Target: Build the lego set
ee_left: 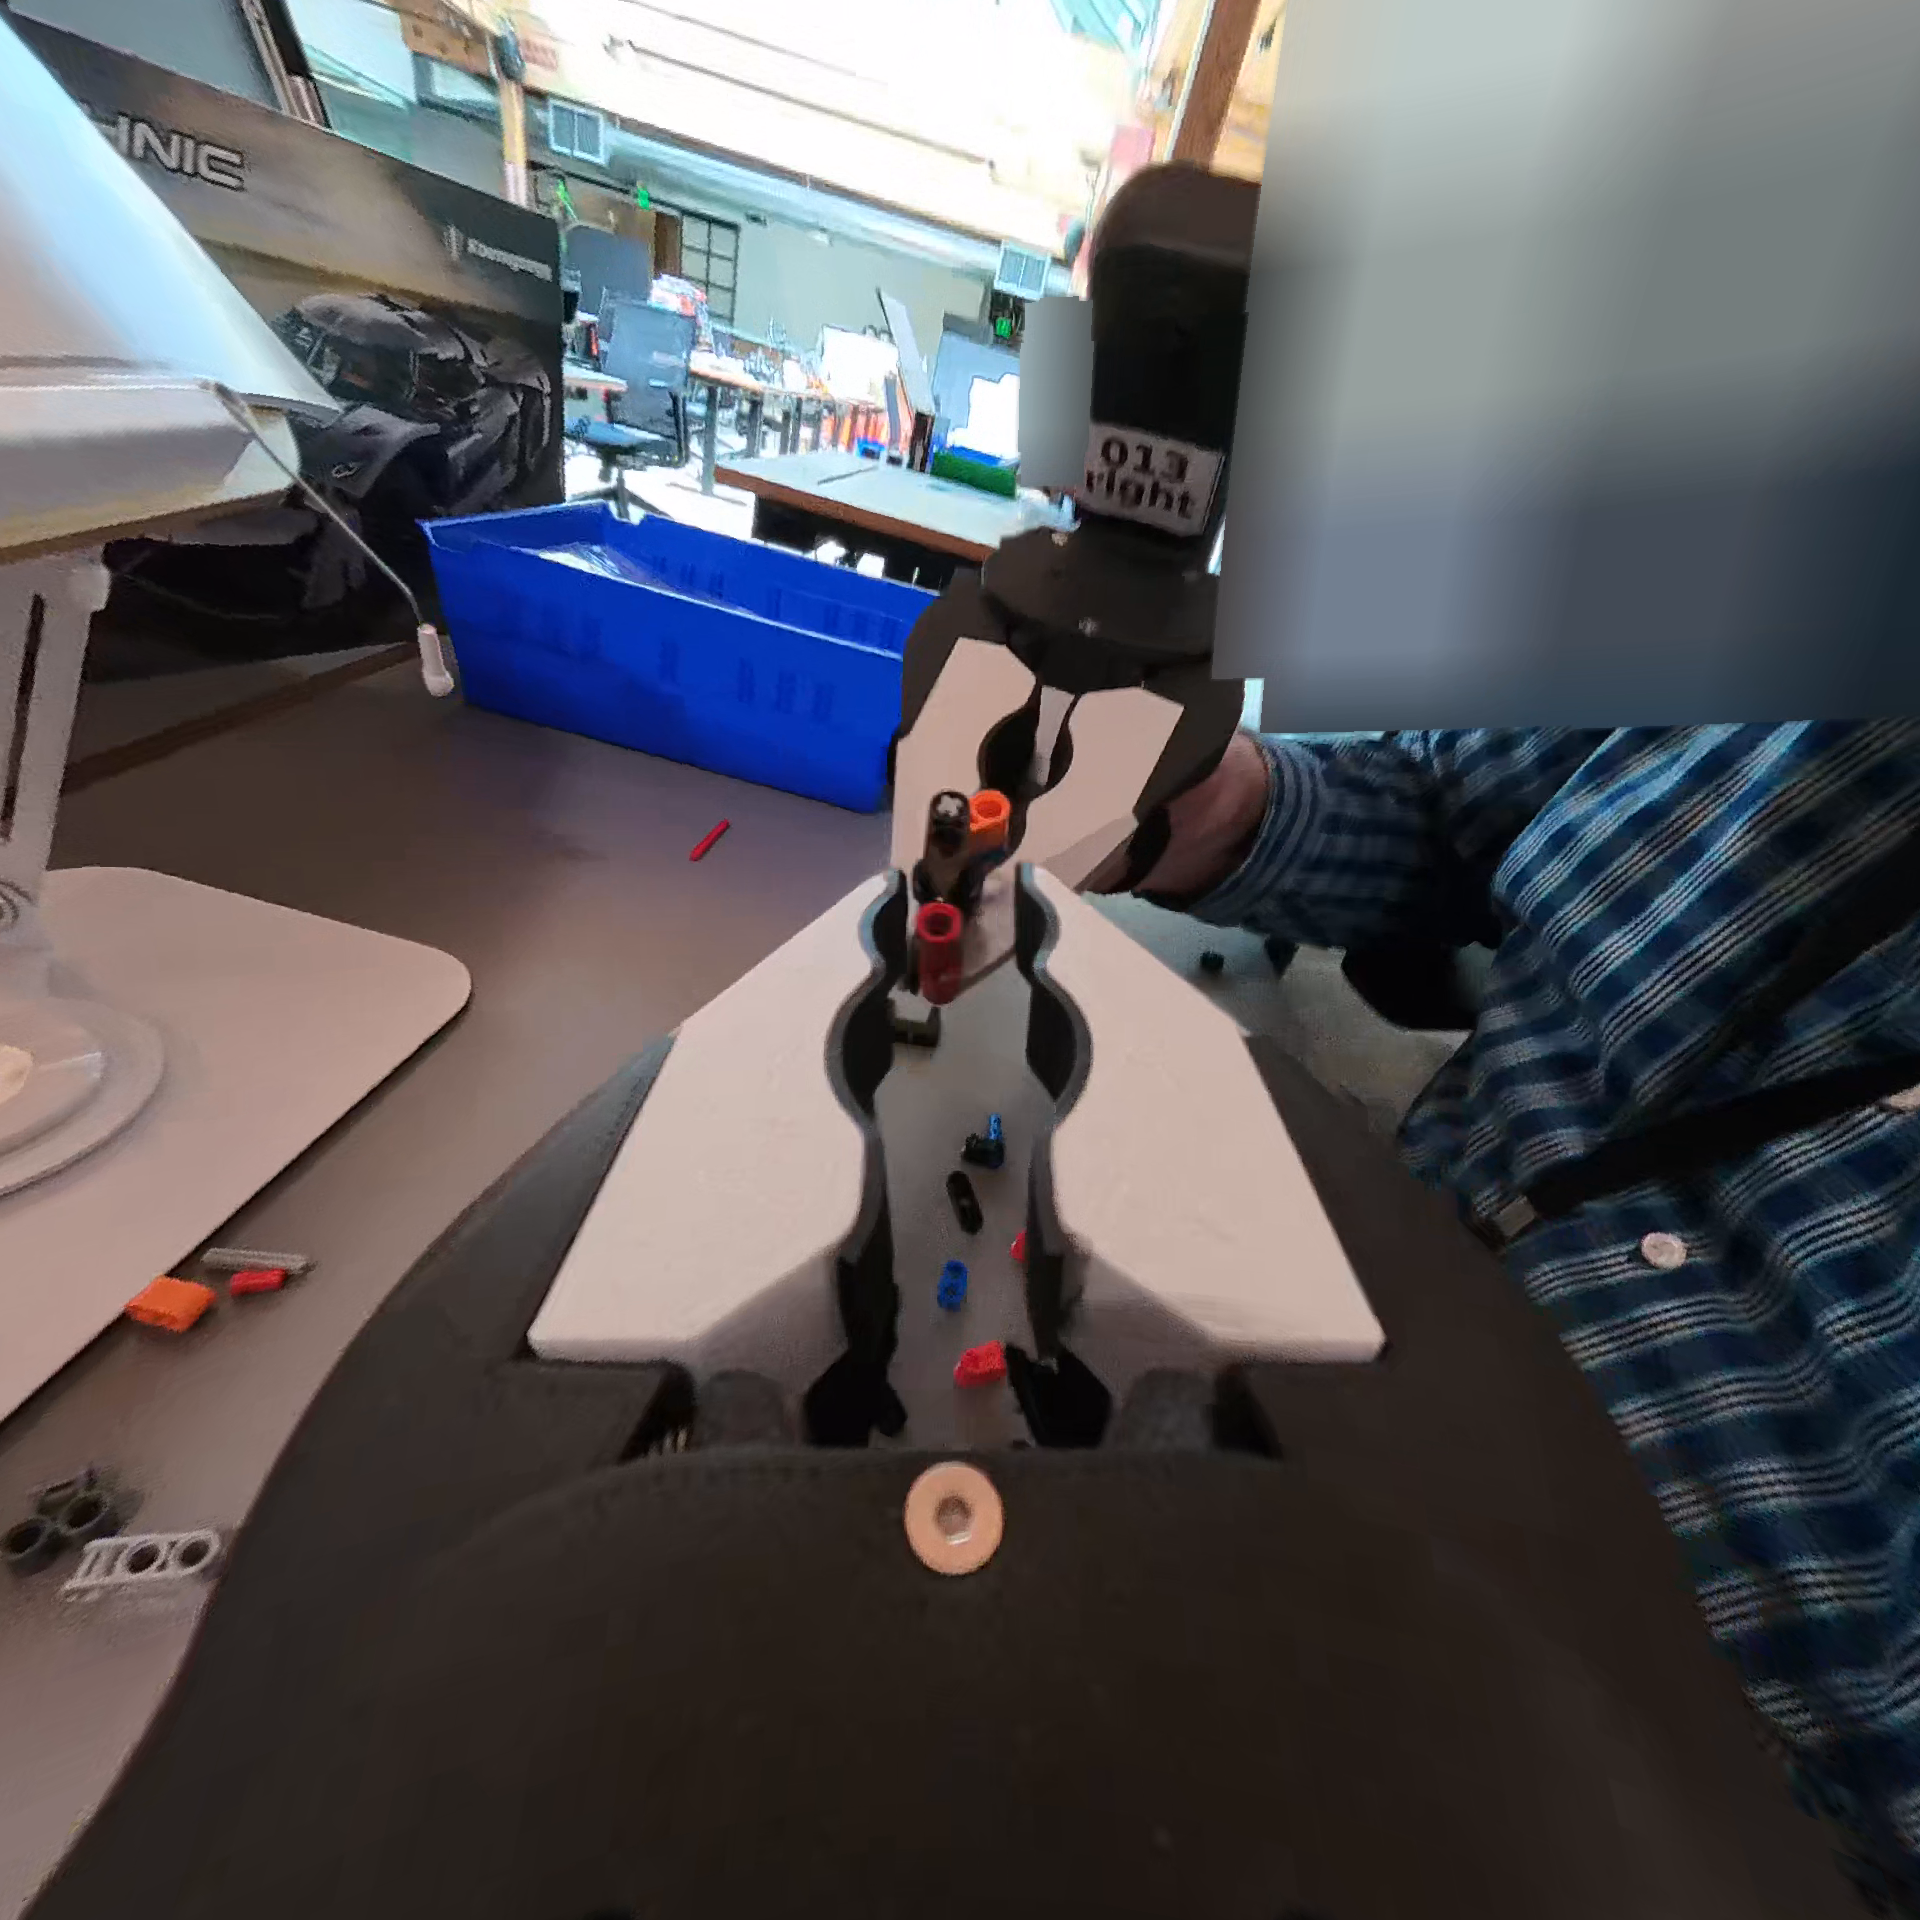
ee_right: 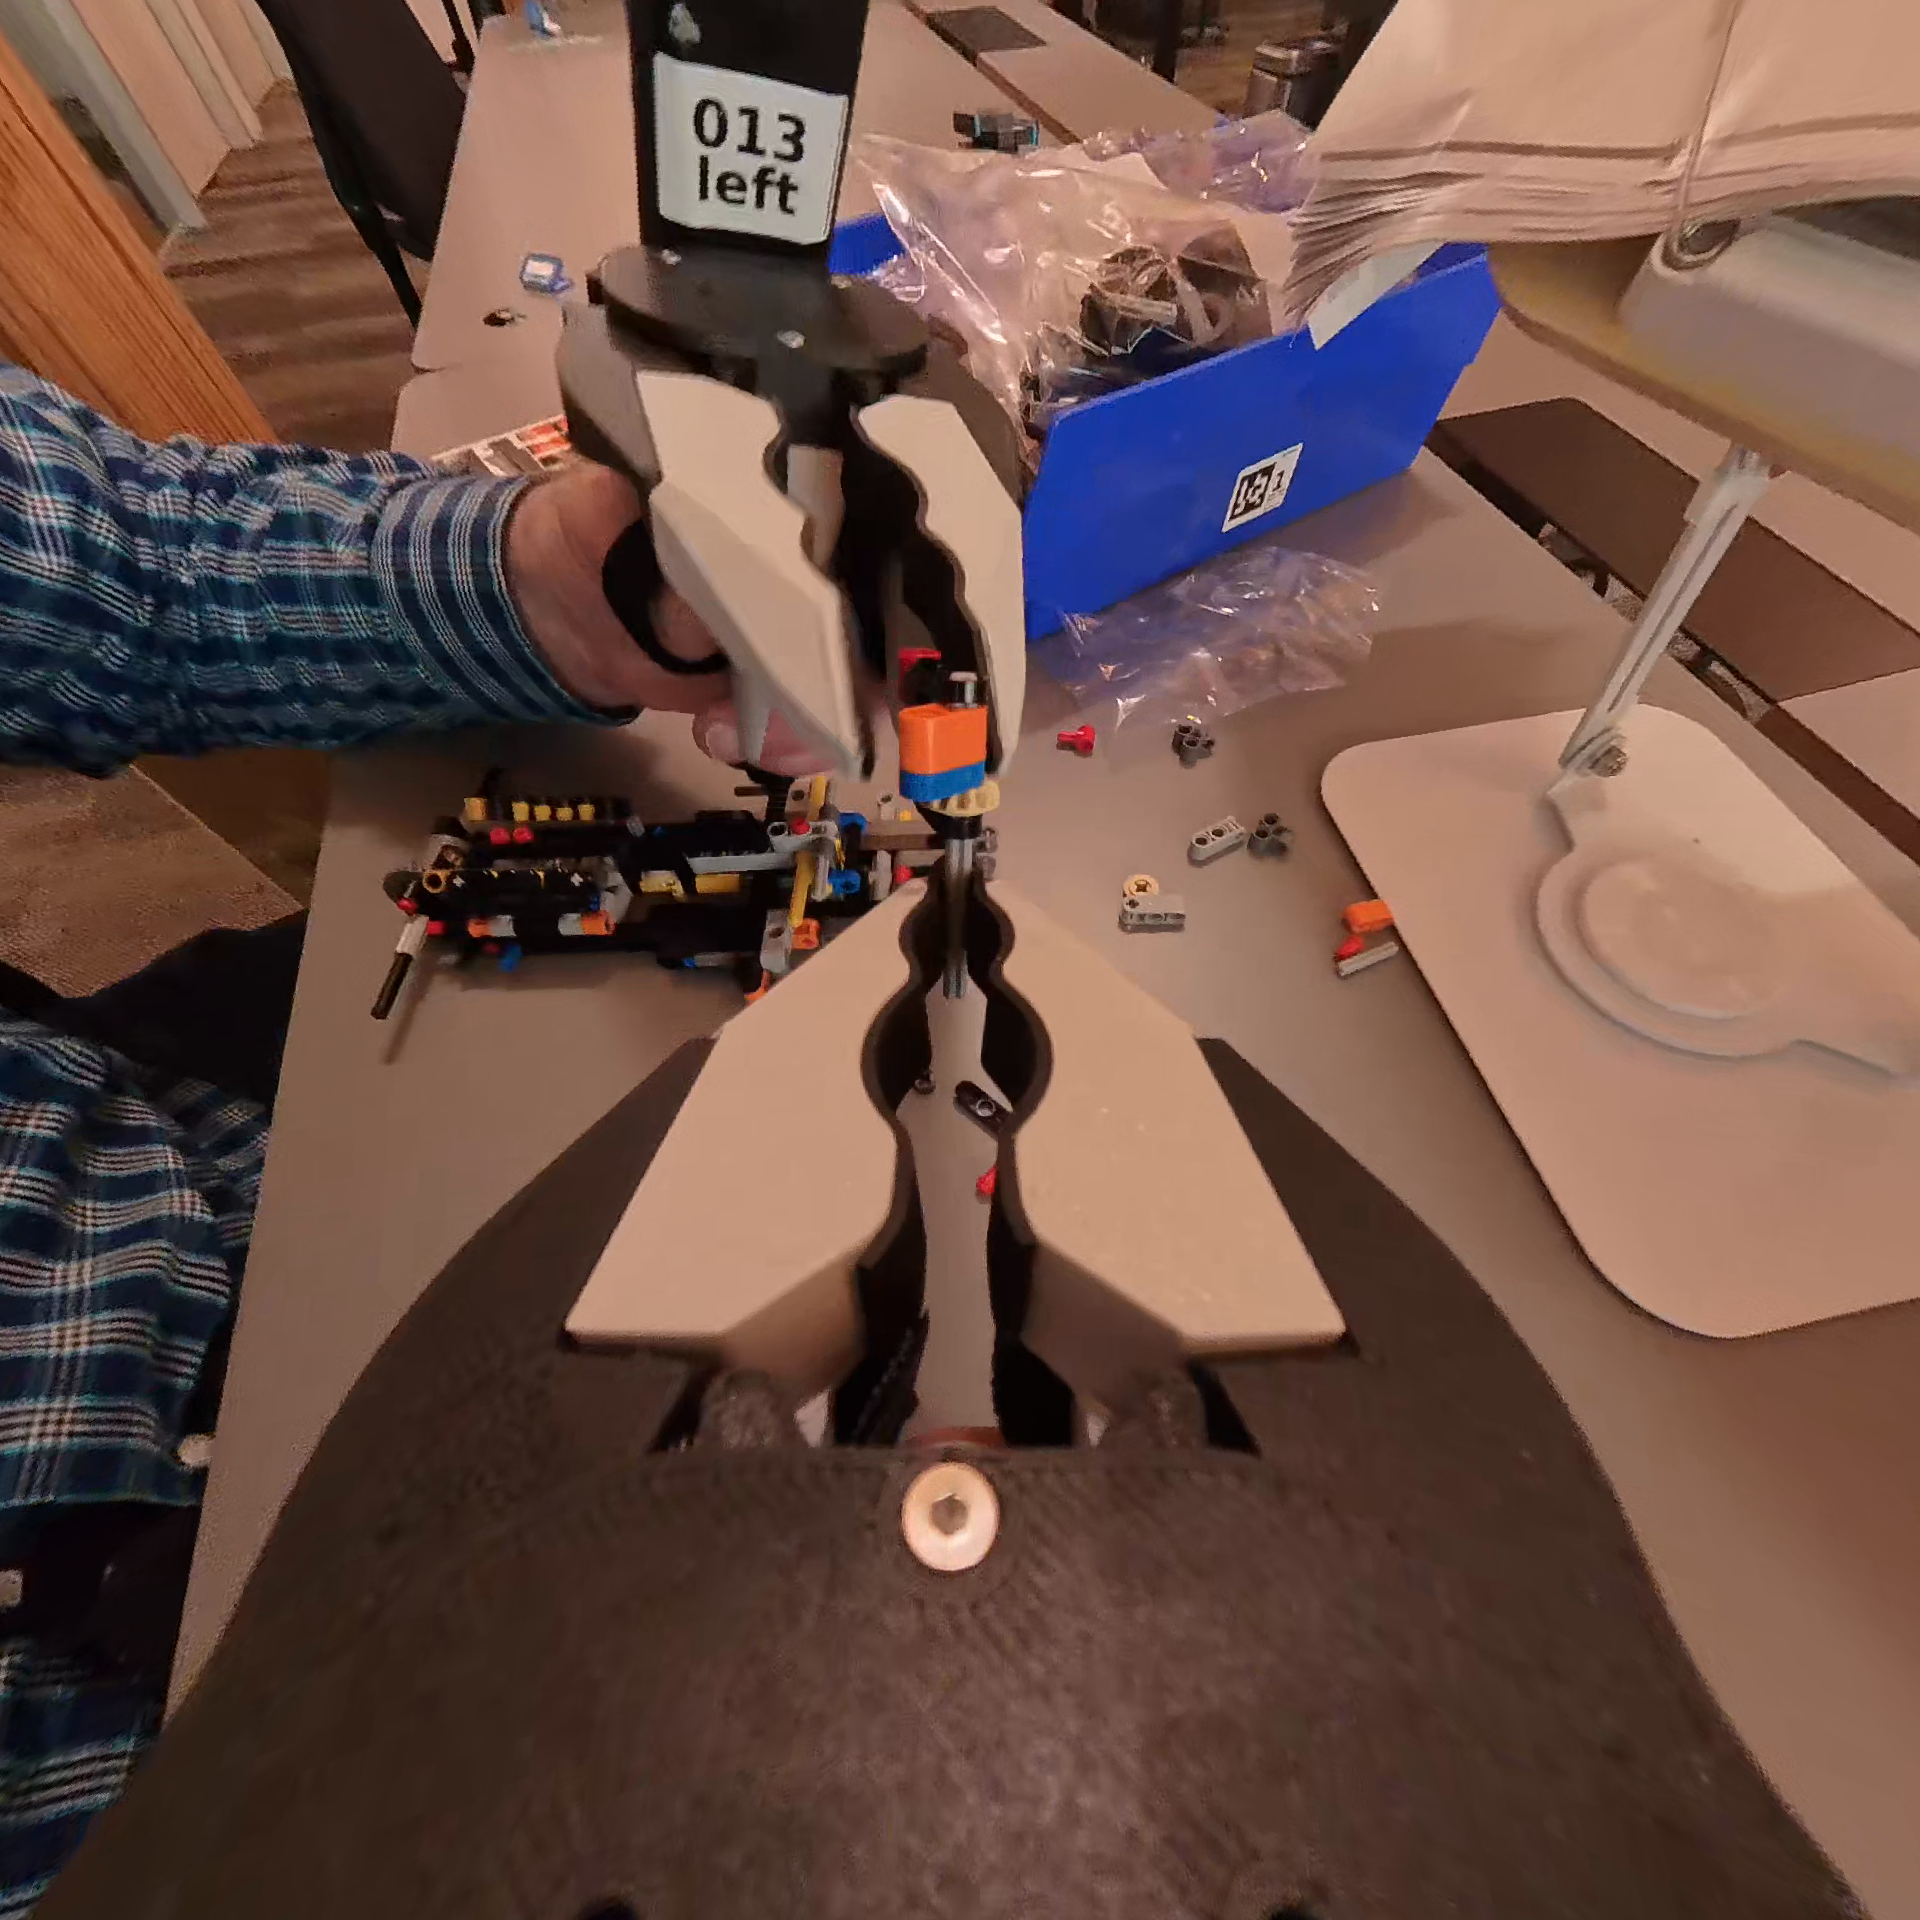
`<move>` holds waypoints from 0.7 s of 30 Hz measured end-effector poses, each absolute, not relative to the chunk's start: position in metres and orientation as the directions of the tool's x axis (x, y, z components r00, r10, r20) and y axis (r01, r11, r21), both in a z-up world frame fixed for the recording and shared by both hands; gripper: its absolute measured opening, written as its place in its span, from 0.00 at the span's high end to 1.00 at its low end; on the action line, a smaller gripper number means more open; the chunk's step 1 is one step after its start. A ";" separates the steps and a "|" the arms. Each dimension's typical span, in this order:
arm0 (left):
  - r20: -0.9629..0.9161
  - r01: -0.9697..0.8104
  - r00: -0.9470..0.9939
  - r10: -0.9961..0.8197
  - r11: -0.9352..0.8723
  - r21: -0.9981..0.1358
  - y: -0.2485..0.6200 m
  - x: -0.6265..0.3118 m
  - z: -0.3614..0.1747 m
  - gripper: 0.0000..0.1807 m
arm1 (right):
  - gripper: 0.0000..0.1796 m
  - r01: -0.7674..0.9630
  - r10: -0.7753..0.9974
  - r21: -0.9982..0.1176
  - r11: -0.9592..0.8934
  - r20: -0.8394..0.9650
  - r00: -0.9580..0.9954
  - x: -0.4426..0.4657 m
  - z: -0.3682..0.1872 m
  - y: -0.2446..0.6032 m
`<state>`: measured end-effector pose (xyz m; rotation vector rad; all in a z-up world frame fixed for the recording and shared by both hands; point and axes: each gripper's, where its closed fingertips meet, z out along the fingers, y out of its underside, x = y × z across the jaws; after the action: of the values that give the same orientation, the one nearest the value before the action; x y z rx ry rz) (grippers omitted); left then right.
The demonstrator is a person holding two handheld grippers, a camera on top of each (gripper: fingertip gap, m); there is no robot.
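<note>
My left gripper (ee_left: pixel 961 883) is shut on a small lego sub-assembly (ee_left: pixel 940 940) and holds it above the table. The sub-assembly has a red connector, a black part and an orange block (ee_right: pixel 940 738) on a blue piece with a tan gear. My right gripper (ee_right: pixel 956 891) faces it tip to tip and is shut on the grey axle (ee_right: pixel 956 935) that sticks out below the gear. In the right wrist view the left gripper (ee_right: pixel 928 764) comes down from above. In the left wrist view the right gripper (ee_left: pixel 1023 821) is just behind the sub-assembly.
A partly built black, yellow and orange chassis (ee_right: pixel 644 883) lies on the table left of the grippers. A blue bin (ee_right: pixel 1247 468) with plastic bags stands behind. A white stand base (ee_right: pixel 1662 987) is at the right. Loose pieces (ee_right: pixel 1216 842) lie between, and more lie under the left gripper (ee_left: pixel 951 1283). Only a small space, under 4 cm, lies between the two pairs of fingers.
</note>
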<state>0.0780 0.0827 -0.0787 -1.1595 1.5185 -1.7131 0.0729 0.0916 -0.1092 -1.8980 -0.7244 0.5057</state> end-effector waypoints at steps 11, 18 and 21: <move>0.154 -0.061 -0.341 -0.927 -0.142 -0.988 0.091 0.079 -0.069 0.96 | 1.00 0.552 0.598 -0.821 -0.149 0.370 0.711 0.074 -0.099 0.105; 0.032 -0.031 -0.293 -0.955 -0.024 -0.999 0.091 0.076 -0.060 0.96 | 1.00 0.195 0.706 -0.952 -0.237 -0.031 0.708 0.060 -0.090 0.100; 0.036 -0.031 -0.282 -0.959 -0.029 -0.999 0.090 0.076 -0.059 0.96 | 1.00 0.085 0.731 -0.957 -0.276 -0.151 0.666 0.059 -0.088 0.098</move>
<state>0.0762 0.0903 -0.0592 -1.1041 1.4224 -1.4304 0.0588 0.0980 -0.0877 -1.7622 -0.6572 0.7187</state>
